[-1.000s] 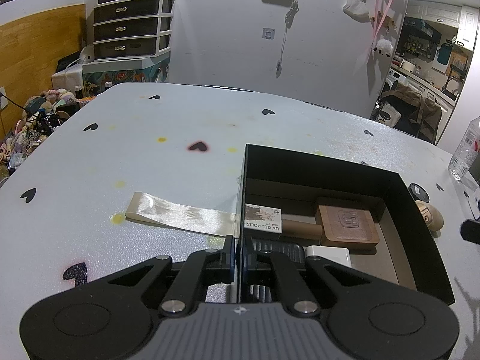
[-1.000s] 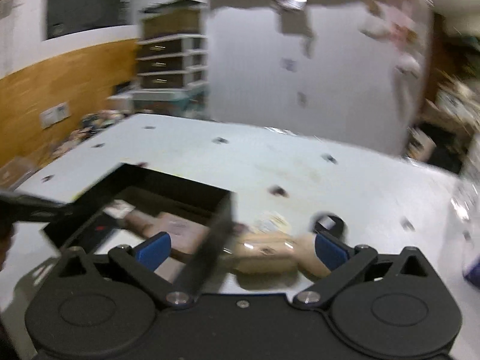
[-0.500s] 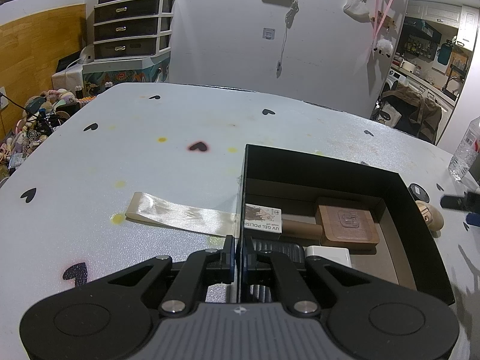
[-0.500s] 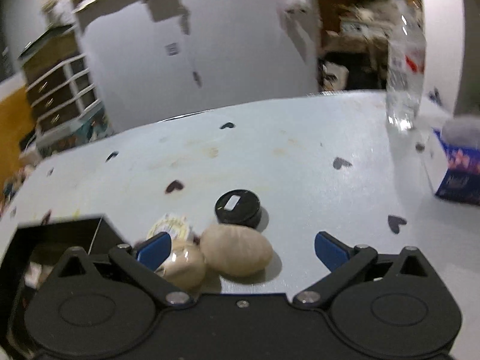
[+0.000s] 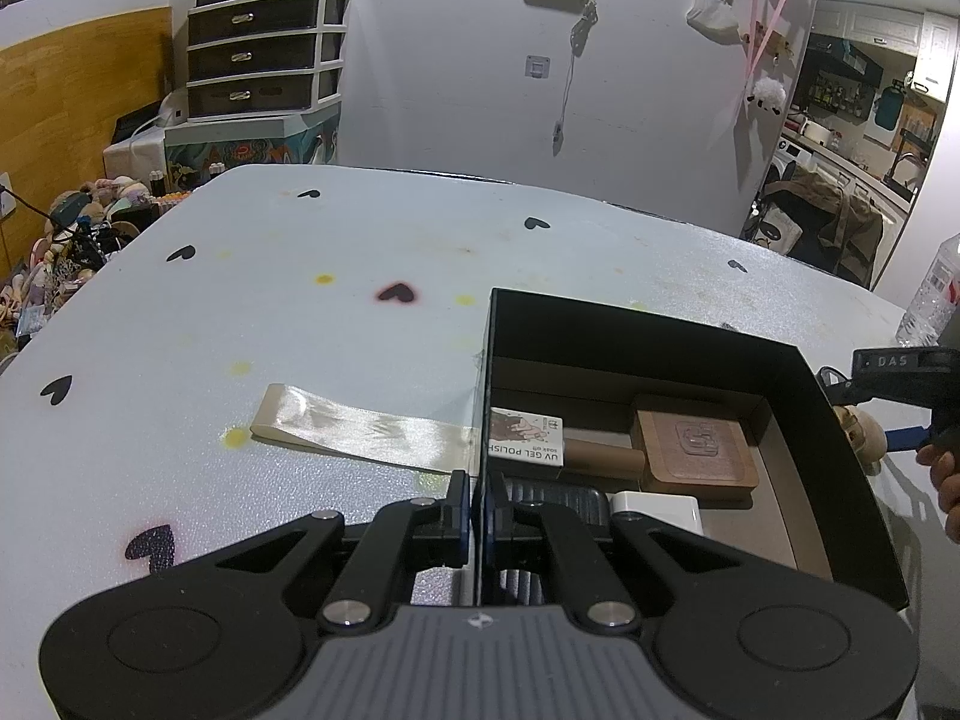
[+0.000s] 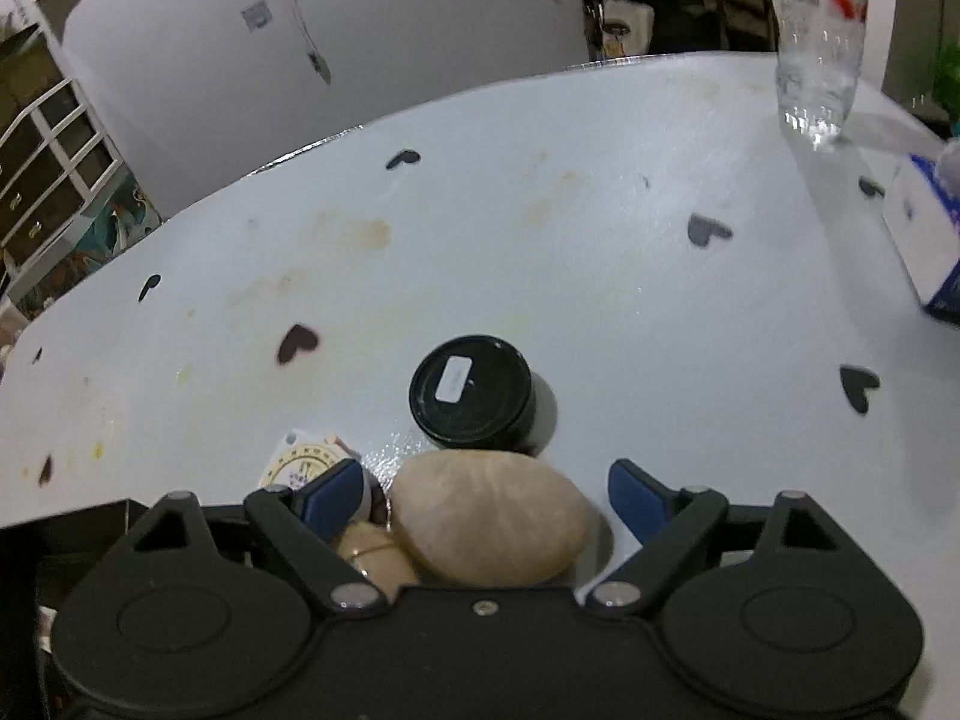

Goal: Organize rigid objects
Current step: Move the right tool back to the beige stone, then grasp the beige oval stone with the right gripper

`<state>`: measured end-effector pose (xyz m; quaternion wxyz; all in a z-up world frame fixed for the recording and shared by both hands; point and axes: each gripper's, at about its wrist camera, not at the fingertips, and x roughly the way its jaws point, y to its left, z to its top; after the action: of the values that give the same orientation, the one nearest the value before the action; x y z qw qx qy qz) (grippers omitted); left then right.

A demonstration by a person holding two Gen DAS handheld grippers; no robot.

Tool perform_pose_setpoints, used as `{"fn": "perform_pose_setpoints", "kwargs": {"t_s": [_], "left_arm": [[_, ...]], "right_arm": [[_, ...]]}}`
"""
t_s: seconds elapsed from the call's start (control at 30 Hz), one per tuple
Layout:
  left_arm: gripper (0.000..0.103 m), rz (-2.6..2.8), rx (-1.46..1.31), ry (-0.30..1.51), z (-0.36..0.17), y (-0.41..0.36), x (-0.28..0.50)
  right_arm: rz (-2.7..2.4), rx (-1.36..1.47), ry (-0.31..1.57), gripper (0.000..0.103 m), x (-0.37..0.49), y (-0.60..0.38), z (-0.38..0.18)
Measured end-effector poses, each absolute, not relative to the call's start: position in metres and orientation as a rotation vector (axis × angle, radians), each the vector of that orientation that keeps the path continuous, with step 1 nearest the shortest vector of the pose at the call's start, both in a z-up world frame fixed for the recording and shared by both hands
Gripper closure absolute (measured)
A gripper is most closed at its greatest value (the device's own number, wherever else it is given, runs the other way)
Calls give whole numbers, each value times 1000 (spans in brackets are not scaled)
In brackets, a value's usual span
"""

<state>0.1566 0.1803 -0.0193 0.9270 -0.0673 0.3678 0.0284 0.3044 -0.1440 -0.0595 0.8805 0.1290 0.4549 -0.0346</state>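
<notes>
My left gripper [image 5: 474, 510] is shut on the left wall of the black box [image 5: 660, 330]. In the box lie a wooden block with a handle [image 5: 690, 450], a UV gel polish carton [image 5: 528, 438], a white block [image 5: 654, 504] and a dark ribbed item [image 5: 552, 498]. My right gripper [image 6: 483, 477] hangs low over a beige egg-shaped wooden piece [image 6: 489, 516] just outside the box's right wall. Its jaws are closing around the piece, and the blue pads [image 6: 636, 498] stand apart from it. A second rounded wooden part [image 6: 366, 552] sits by the left pad.
A black round jar [image 6: 471, 390] stands just beyond the wooden piece, and a round printed disc [image 6: 306, 462] lies to its left. A water bottle [image 6: 822, 30] and a blue-white tissue box [image 6: 924, 234] are at the far right. A shiny ribbon [image 5: 360, 426] trails left of the box.
My right gripper swung from over the box's wall to the right, dropped over the beige wooden piece, and its jaws narrowed. It now shows at the left view's right edge. The left gripper stayed put.
</notes>
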Motion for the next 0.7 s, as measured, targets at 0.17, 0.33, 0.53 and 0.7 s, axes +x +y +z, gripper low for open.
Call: {"fn": "perform_pose_setpoints", "kwargs": {"t_s": [0.17,0.33,0.53,0.7], "left_arm": [[99,59,-137,754,-19,180,157],[99,58,-139,753,-19,180,156],[99,59,-138,754,-19,180,157],[99,59,-136,754,-19,180,157]], "right_arm": [[-60,232,927,34,297,-148,-58],[-54,229,911,34,287,-162,-58],[-46,197,892,34,272,-181,-59],[-24,160,889,34,262,-193,-58]]}}
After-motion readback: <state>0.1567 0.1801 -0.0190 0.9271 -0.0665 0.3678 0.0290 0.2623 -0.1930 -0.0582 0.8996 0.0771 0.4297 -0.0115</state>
